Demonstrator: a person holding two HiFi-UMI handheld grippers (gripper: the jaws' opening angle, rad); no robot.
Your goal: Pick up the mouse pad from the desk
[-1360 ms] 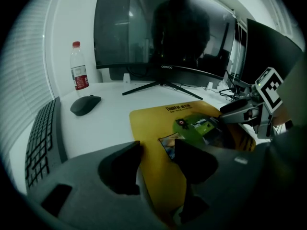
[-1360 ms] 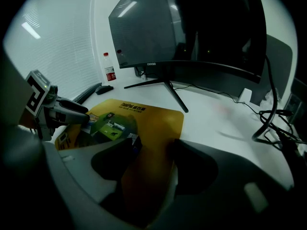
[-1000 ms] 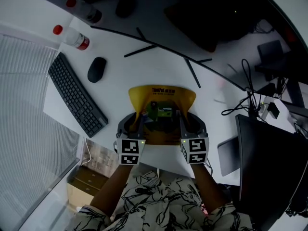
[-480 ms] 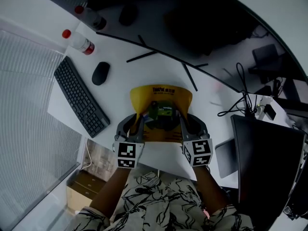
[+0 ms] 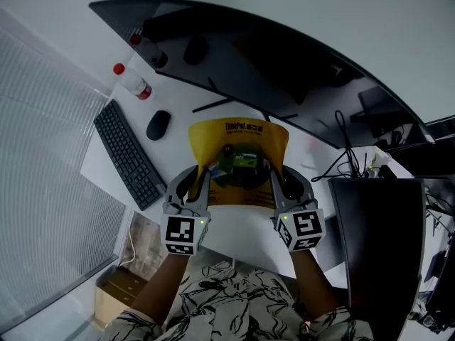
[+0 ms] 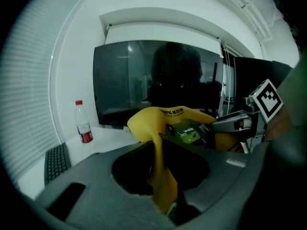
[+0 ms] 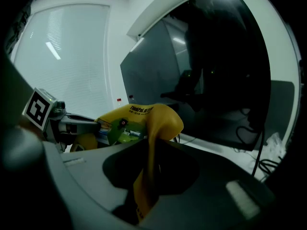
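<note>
Much of the yellow mouse pad point(image 5: 239, 155) is hard to follow from where its near edge goes. That edge disappears into the left gripper point(image 5: 202, 185) and the right gripper point(image 5: 276, 183), one at each near corner. In the left gripper view the pad point(image 6: 160, 128) runs down as a thin folded sheet into the left gripper point(image 6: 165, 198). The jaws are closed tight on it, and the pinched strip itself is lost in shadow. The right gripper view shows the same: the pad point(image 7: 158, 123) hangs into the right gripper point(image 7: 144, 195), jaws clamped on the sheet.

The grey gripper bodies hide most of the desk point(image 5: 245, 226) in both views. The mouse point(image 5: 158, 124) shows only from the head view. Only a corner of the keyboard point(image 5: 128, 155) reaches the left gripper view, beside the water bottle point(image 6: 82, 127). The green picture in the middle of the pad is too dark to read. The monitor point(image 5: 284, 69) is cut off at the frame edges. From the head view alone I cannot tell whether the pad's far edge is clear of the desk.

A moment ago the pad lay flat on the desk with the grippers at its near edge. Now it is raised and arched between them, its far edge up in front of the monitor. The hands have come up with it, and the mouse has dropped out of the left gripper view.
</note>
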